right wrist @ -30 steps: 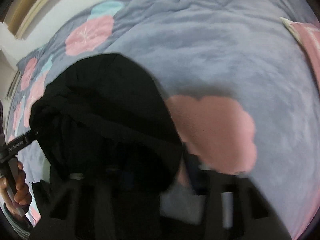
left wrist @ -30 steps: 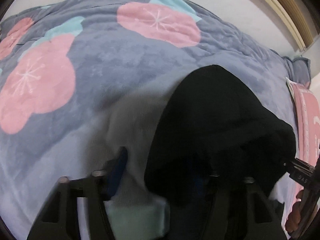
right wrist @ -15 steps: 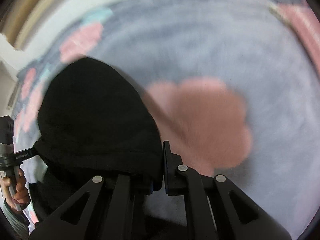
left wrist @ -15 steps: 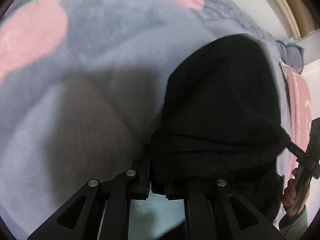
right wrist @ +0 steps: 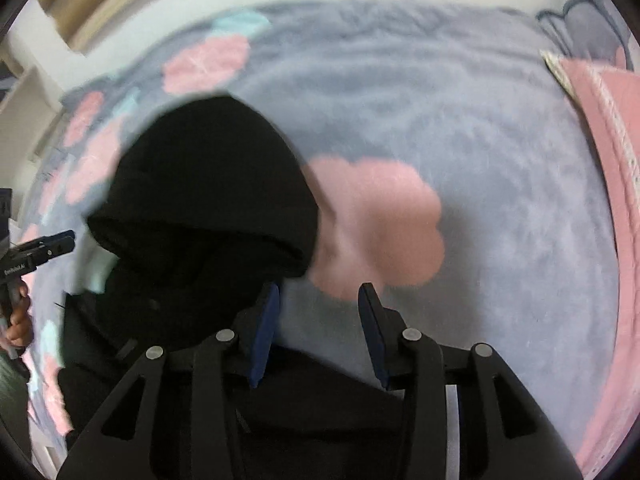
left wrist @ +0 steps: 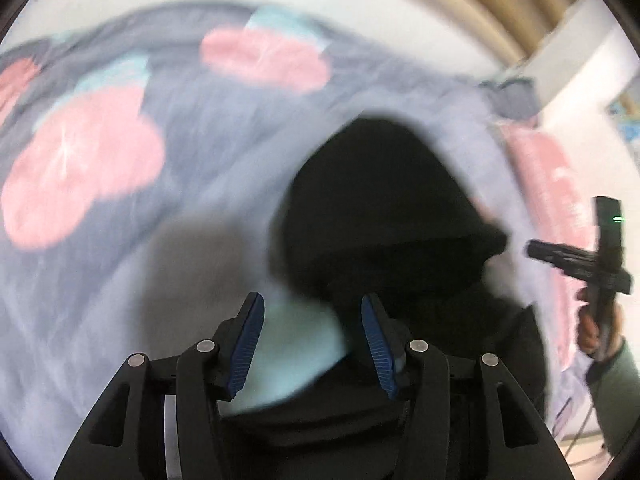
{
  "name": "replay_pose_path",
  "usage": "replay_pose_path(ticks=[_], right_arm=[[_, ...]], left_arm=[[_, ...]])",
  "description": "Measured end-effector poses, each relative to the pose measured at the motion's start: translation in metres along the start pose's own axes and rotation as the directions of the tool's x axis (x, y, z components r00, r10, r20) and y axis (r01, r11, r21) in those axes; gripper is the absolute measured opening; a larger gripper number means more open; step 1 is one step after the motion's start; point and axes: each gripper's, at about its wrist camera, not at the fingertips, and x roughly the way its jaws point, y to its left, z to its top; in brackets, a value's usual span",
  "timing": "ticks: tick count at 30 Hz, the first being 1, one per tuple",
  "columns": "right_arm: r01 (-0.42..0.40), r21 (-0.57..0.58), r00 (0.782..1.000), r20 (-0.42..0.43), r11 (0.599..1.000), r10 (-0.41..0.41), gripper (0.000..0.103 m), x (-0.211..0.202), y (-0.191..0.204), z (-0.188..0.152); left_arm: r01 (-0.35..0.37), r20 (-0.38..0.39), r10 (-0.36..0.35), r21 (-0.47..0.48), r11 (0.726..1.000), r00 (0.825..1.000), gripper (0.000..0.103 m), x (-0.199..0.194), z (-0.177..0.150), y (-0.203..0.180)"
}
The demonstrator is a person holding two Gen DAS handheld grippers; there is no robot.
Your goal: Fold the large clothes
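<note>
A black hooded garment (left wrist: 384, 216) lies on the grey bed cover with its hood spread out; it also shows in the right wrist view (right wrist: 208, 200). My left gripper (left wrist: 312, 340) is open, its blue pads apart, just above the garment's left edge, holding nothing. My right gripper (right wrist: 316, 332) is open over the garment's right edge, empty. Each gripper shows in the other's view: the right one (left wrist: 576, 264), the left one (right wrist: 36, 252). Both views are blurred.
The grey bed cover (right wrist: 480, 128) has pink and teal flower patches. A pink pillow (right wrist: 608, 128) lies at the right side. A pale wall and a wooden frame run behind the bed.
Both grippers were shut on the hood's edges half a second ago. Now both have opened, let go of the garment and pulled back and up.
</note>
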Motion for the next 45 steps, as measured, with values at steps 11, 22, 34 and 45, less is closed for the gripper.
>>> replay_pose_path(ticks=[11,22,34,45], right_arm=[[-0.027,-0.022,0.991,-0.134,0.999,0.024,0.044,0.106,0.028,0.031],[-0.111,-0.068,0.990,-0.092,0.991,0.105,0.048,0.080,0.024,0.060],[-0.297,-0.046,0.942,-0.177,0.954,0.285,0.060,0.142,0.015,0.142],[-0.374,-0.250,0.924,-0.187,0.893,0.334,0.020,0.146,0.081,0.127]], left_arm=[[-0.057,-0.187,0.053,-0.018,0.998,0.981,0.052,0.113,0.027,-0.001],[0.034,-0.028,-0.033,0.044,0.998,0.999,0.054,0.051,0.051,-0.015],[0.217,-0.170,-0.230,-0.092,0.972,0.958,0.073,0.122,0.101,0.024],[0.198,-0.118,-0.189,0.070,0.978,0.975,0.021,0.104,0.089,-0.014]])
